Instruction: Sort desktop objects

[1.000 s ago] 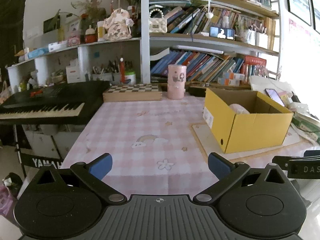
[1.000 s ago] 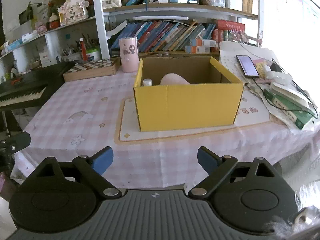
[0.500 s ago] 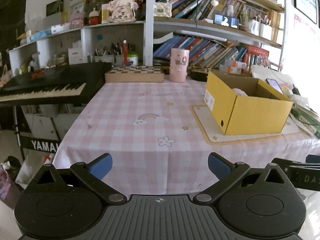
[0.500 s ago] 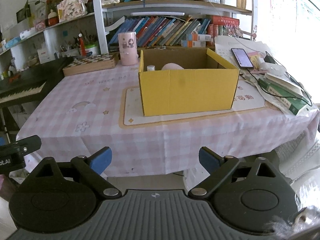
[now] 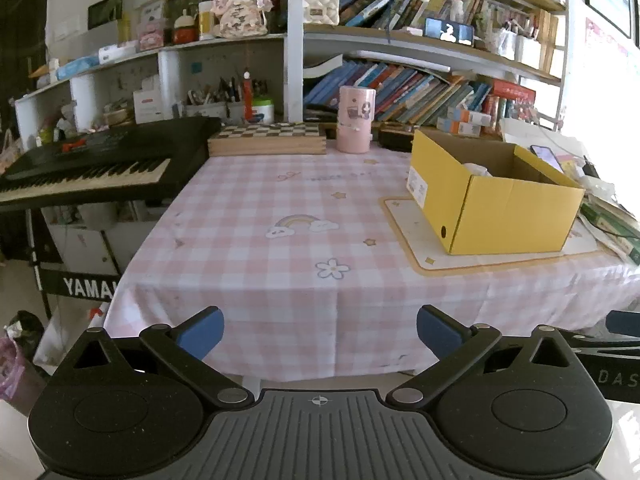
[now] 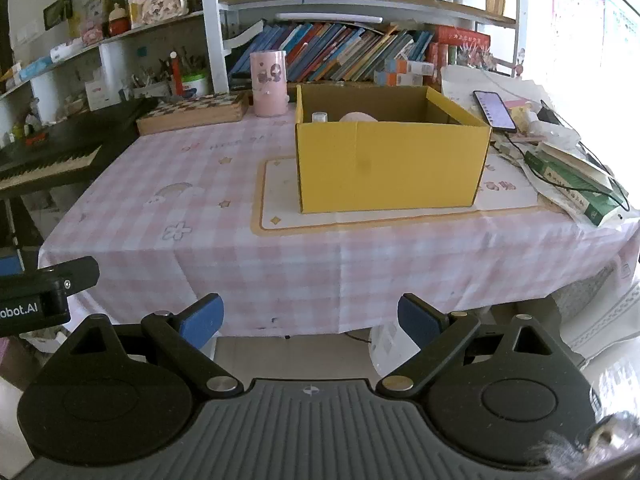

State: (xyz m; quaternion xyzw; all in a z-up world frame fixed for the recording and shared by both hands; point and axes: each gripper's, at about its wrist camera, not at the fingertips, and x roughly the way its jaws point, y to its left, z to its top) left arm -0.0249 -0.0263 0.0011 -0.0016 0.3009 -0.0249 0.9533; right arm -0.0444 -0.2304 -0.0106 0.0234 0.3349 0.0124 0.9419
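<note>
A yellow cardboard box stands open on a cream mat on the pink checked table; it also shows in the left wrist view. Inside it I see a pale pink rounded object and a small white bottle cap. My left gripper is open and empty, held off the table's front edge. My right gripper is open and empty, also in front of the table, below its edge.
A pink cylinder holder and a wooden chessboard box stand at the table's back. A black keyboard sits to the left. A phone, books and cables lie at the right. Bookshelves stand behind.
Both grippers have drawn back from the table and dropped lower; the table and box look farther away. Both stay open and empty.
</note>
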